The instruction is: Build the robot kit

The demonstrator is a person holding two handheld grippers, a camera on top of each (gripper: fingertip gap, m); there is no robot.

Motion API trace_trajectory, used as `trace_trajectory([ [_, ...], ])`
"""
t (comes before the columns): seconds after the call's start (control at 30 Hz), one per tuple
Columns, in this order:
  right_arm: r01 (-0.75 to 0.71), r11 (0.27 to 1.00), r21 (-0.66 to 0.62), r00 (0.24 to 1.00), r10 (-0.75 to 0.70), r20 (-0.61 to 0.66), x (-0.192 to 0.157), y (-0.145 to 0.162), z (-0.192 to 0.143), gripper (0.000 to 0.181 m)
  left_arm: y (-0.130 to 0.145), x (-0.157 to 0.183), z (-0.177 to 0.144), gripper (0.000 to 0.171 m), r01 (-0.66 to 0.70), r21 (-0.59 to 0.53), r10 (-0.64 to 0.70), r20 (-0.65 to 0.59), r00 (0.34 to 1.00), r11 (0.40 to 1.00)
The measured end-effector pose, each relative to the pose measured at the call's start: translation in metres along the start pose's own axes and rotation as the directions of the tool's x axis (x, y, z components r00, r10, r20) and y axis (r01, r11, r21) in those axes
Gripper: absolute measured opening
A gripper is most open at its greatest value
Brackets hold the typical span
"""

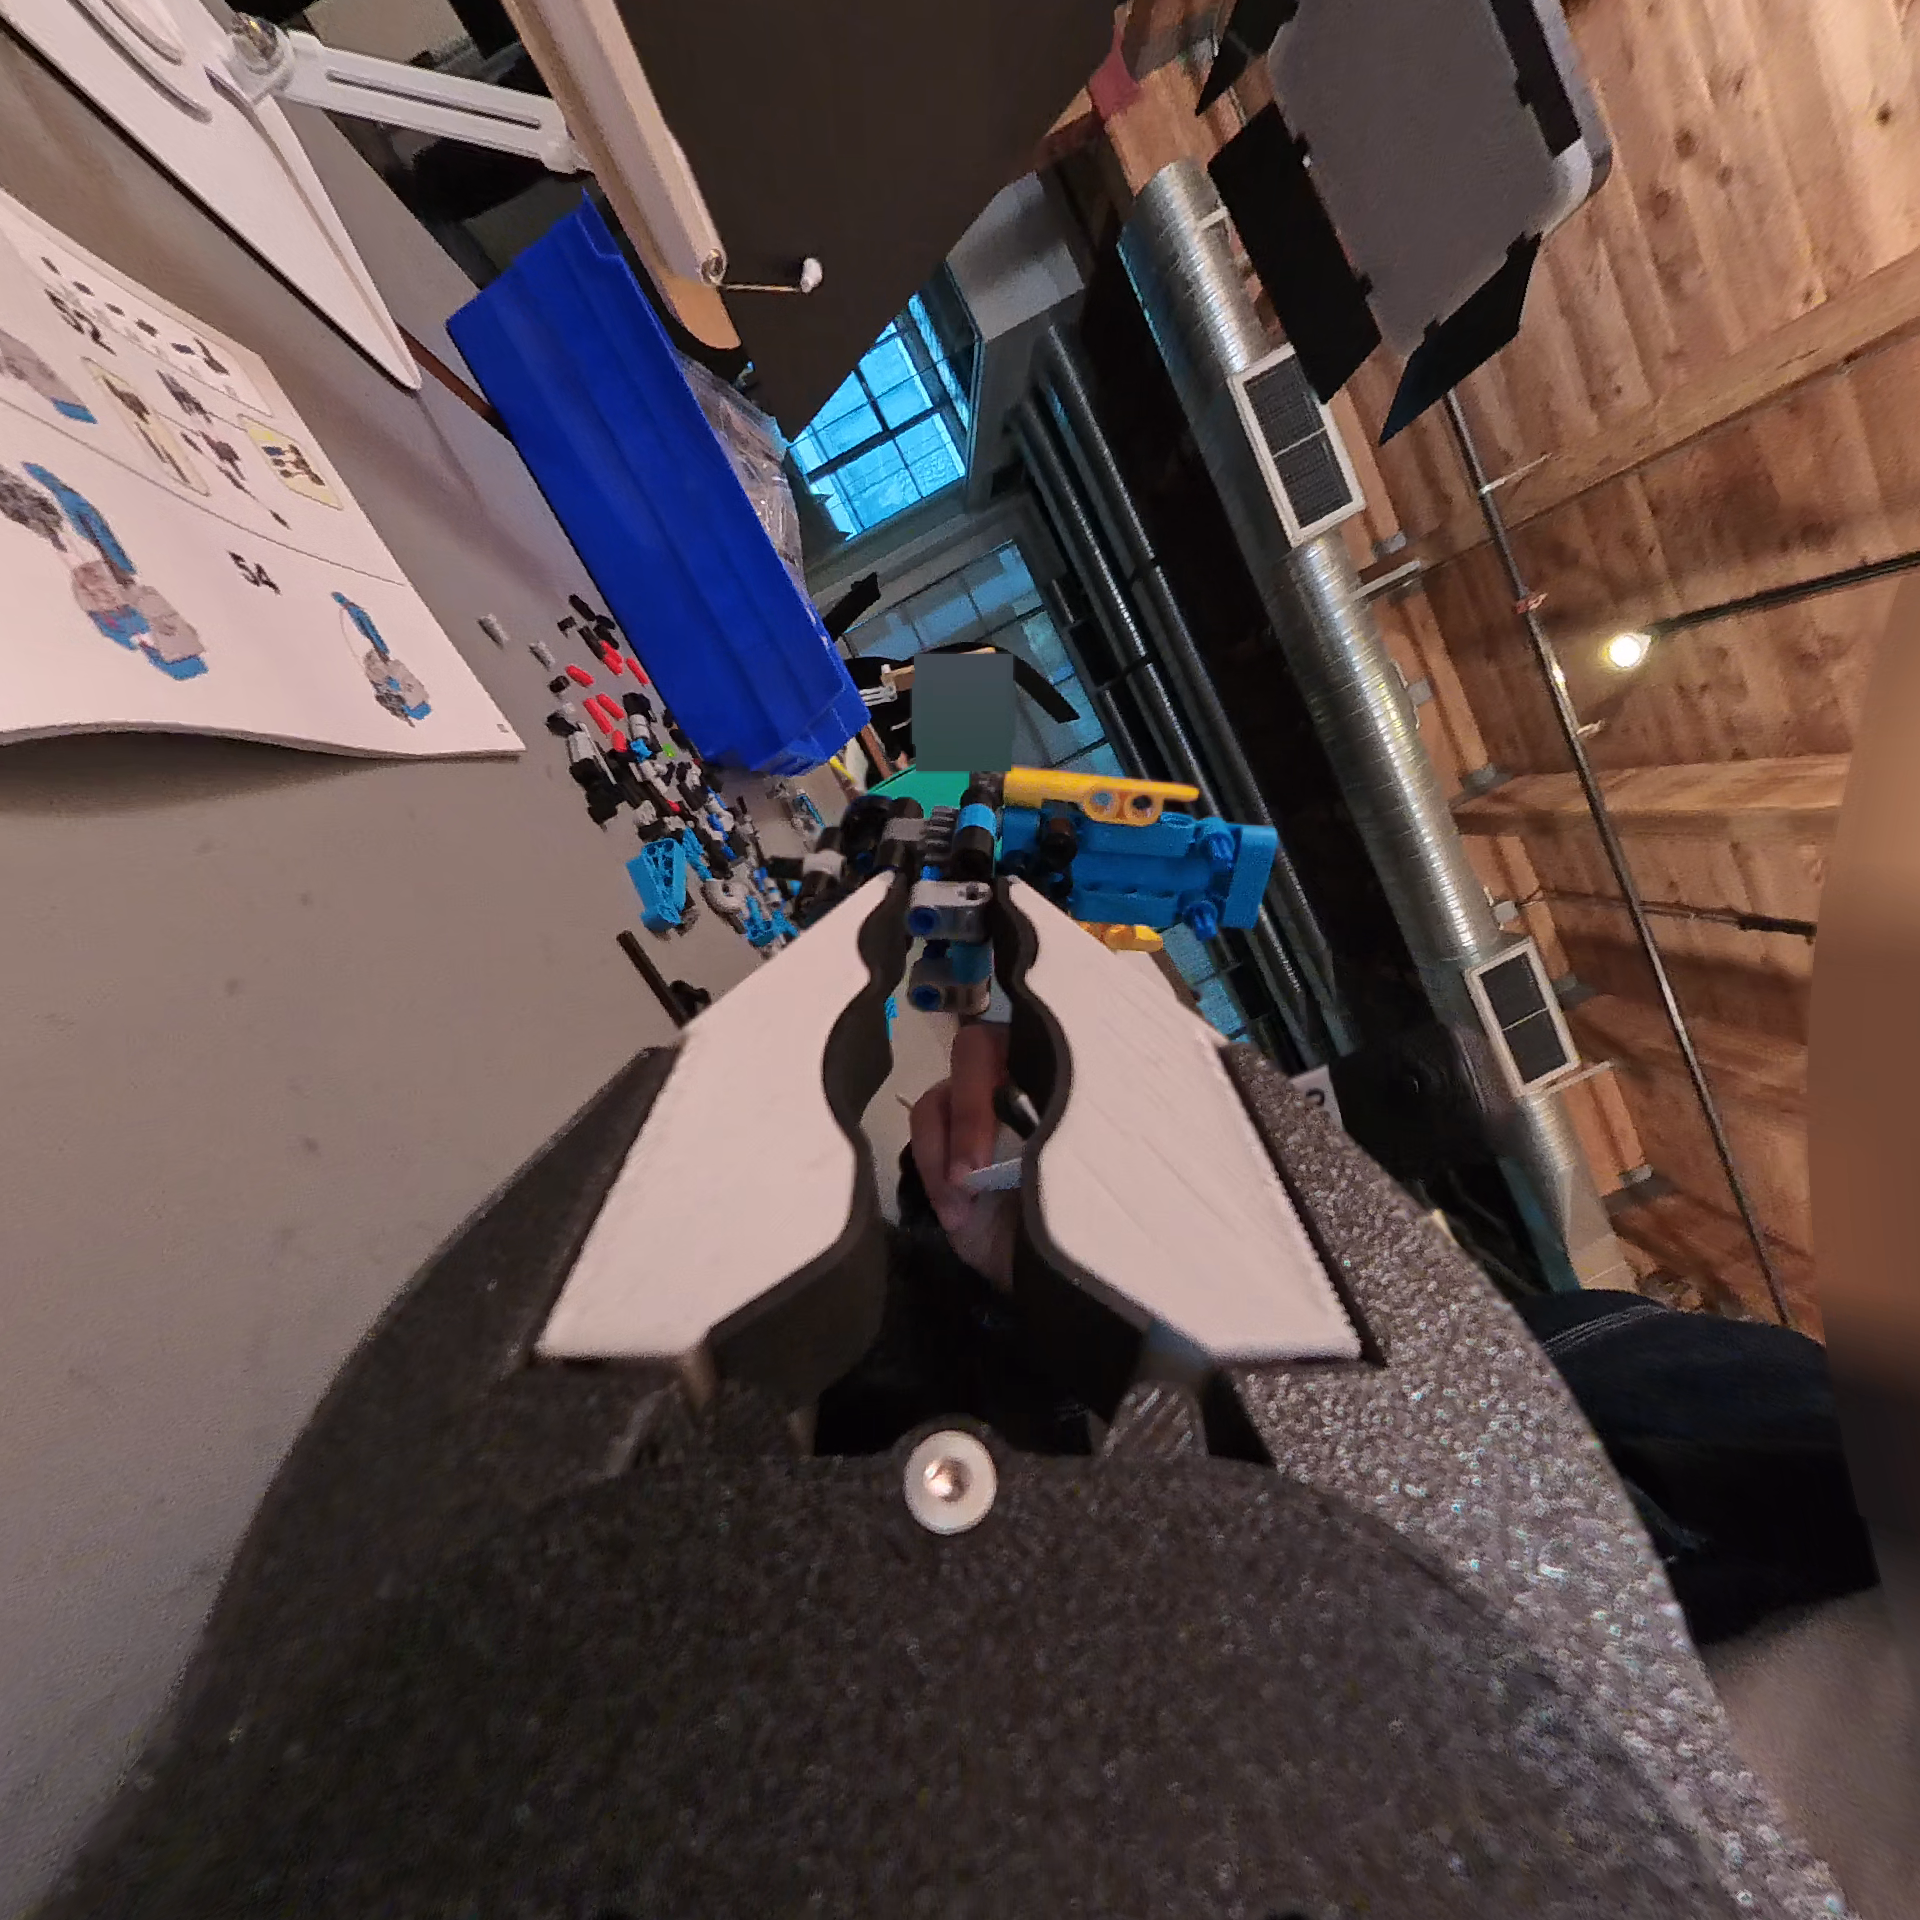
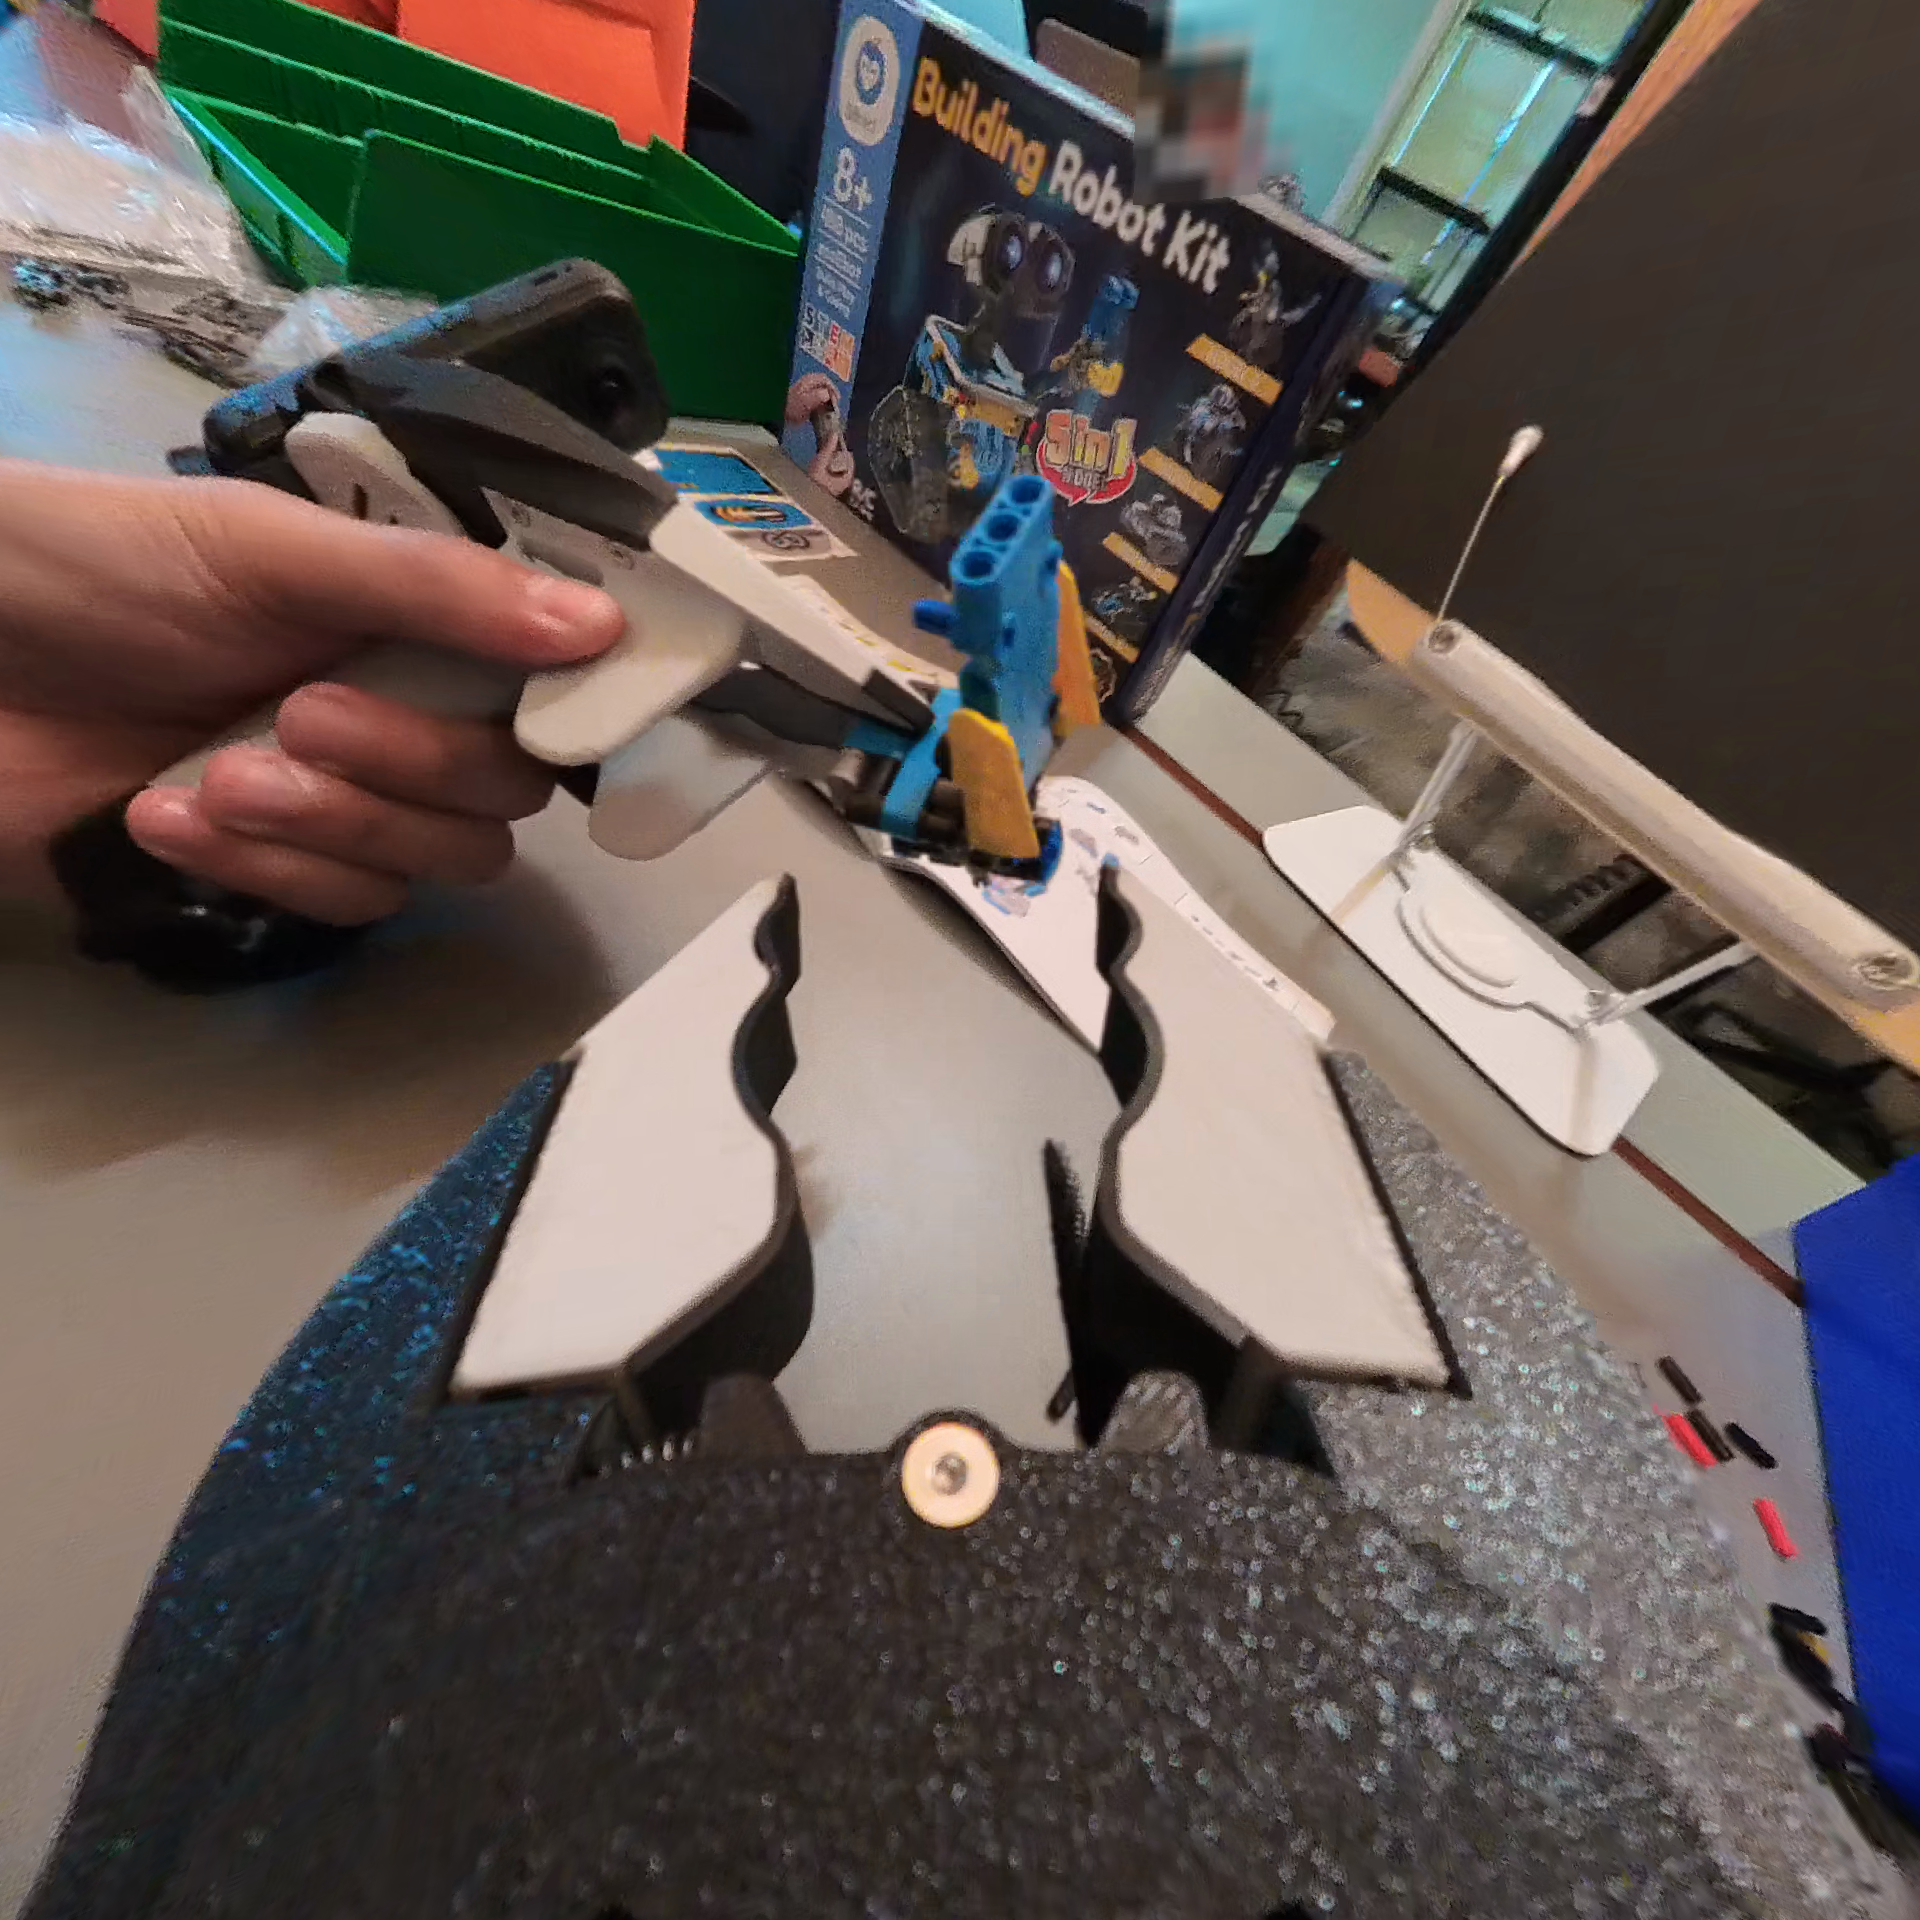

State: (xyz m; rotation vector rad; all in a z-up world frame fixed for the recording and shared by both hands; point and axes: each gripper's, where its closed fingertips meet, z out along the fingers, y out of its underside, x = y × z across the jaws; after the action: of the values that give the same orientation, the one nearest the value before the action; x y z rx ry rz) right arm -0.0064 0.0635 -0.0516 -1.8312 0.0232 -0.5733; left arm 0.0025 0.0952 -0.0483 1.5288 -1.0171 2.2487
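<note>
My left gripper (image 1: 948, 906) is shut on a blue, yellow and black brick model (image 1: 1132, 862), gripping its grey beam end and holding it above the grey table (image 1: 260, 1039). In the right wrist view a hand (image 2: 260, 675) holds the left gripper (image 2: 914, 717), with the brick model (image 2: 997, 665) standing up from its tips. My right gripper (image 2: 945, 914) is open and empty, just short of the model, over the table (image 2: 208, 1091). An instruction sheet (image 2: 1049, 935) lies under the model.
Loose small bricks (image 1: 644, 769) lie beside a blue bin (image 1: 644, 499) and an open instruction booklet (image 1: 187, 540). A kit box (image 2: 1049, 343) and green bins (image 2: 499, 187) stand at the back. A white stand (image 2: 1475, 997) and a black panel (image 2: 1662, 416) are at the right. Spacing between my two grippers at the tips: around 4 centimetres. Left tips and right tips are each some 35 centimetres from the black panel (image 2: 1662, 416).
</note>
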Motion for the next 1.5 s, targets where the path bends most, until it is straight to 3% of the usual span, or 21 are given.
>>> trace_trajectory([
  [0.13, -0.057, 0.998, -0.006, 0.998, 0.057, -0.033, -0.004, -0.007, 0.010, 0.067, 0.002, 0.005, 0.001, 0.015, -0.033, 0.003, 0.033, 0.000, 0.999, 0.999],
  [0.23, -0.088, 0.996, 0.012, 0.996, 0.088, 0.003, -0.005, -0.012, 0.009, 0.072, 0.005, 0.015, 0.004, 0.015, -0.195, -0.032, 0.196, 0.026, 0.980, 0.980],
  [0.4, -0.211, 0.966, 0.152, 0.970, 0.187, 0.157, 0.000, -0.029, -0.018, 0.086, 0.013, 0.026, 0.005, 0.015, -0.446, -0.113, 0.455, 0.078, 0.887, 0.888],
  [0.47, -0.224, 0.945, 0.239, 0.958, 0.169, 0.231, -0.002, -0.041, -0.032, 0.081, 0.016, 0.022, 0.005, 0.015, -0.520, -0.156, 0.538, 0.114, 0.835, 0.840],
  [0.53, -0.292, 0.919, 0.265, 0.929, 0.207, 0.306, 0.001, -0.043, -0.046, 0.081, 0.018, 0.012, 0.002, 0.015, -0.613, -0.236, 0.653, 0.160, 0.741, 0.754],
  [0.57, -0.356, 0.902, 0.245, 0.902, 0.263, 0.342, 0.007, -0.040, -0.048, 0.080, 0.019, 0.006, -0.001, 0.015, -0.672, -0.295, 0.730, 0.174, 0.661, 0.679],
  [0.63, -0.537, 0.837, 0.105, 0.798, 0.463, 0.385, 0.019, -0.019, -0.037, 0.068, 0.022, -0.002, -0.006, 0.015, -0.772, -0.383, 0.859, 0.150, 0.491, 0.508],
  [0.67, -0.609, 0.793, 0.011, 0.727, 0.553, 0.407, 0.016, -0.007, -0.028, 0.073, 0.026, -0.005, -0.006, 0.015, -0.800, -0.414, 0.897, 0.119, 0.426, 0.435],
  [0.73, -0.656, 0.741, -0.144, 0.663, 0.657, 0.358, 0.010, 0.018, -0.011, 0.067, 0.038, -0.019, -0.006, 0.015, -0.805, -0.482, 0.931, 0.068, 0.358, 0.345],
  [0.8, -0.631, 0.744, -0.220, 0.654, 0.662, 0.365, -0.002, 0.026, -0.007, 0.044, 0.051, -0.032, -0.007, 0.015, -0.776, -0.541, 0.930, 0.032, 0.365, 0.323],
  [0.87, -0.618, 0.732, -0.288, 0.666, 0.682, 0.303, -0.003, 0.046, -0.003, 0.033, 0.059, -0.038, -0.006, 0.015, -0.762, -0.575, 0.933, 0.005, 0.360, 0.297],
  [0.93, -0.623, 0.703, -0.343, 0.650, 0.709, 0.272, -0.003, 0.058, -0.002, 0.031, 0.064, -0.041, -0.007, 0.015, -0.752, -0.597, 0.934, -0.013, 0.358, 0.280],
  [1.1, -0.553, 0.743, -0.376, 0.673, 0.665, 0.324, -0.015, 0.060, -0.007, 0.028, 0.072, -0.053, -0.011, 0.016, -0.704, -0.667, 0.942, -0.010, 0.335, 0.244],
  [1.27, -0.539, 0.747, -0.390, 0.663, 0.661, 0.351, -0.023, 0.060, -0.009, 0.023, 0.074, -0.057, -0.021, 0.017, -0.659, -0.699, 0.931, 0.026, 0.364, 0.278],
  [1.5, -0.443, 0.796, -0.412, 0.739, 0.585, 0.335, -0.036, 0.066, -0.001, 0.022, 0.080, -0.064, -0.031, 0.018, -0.610, -0.744, 0.931, 0.041, 0.364, 0.271],
])
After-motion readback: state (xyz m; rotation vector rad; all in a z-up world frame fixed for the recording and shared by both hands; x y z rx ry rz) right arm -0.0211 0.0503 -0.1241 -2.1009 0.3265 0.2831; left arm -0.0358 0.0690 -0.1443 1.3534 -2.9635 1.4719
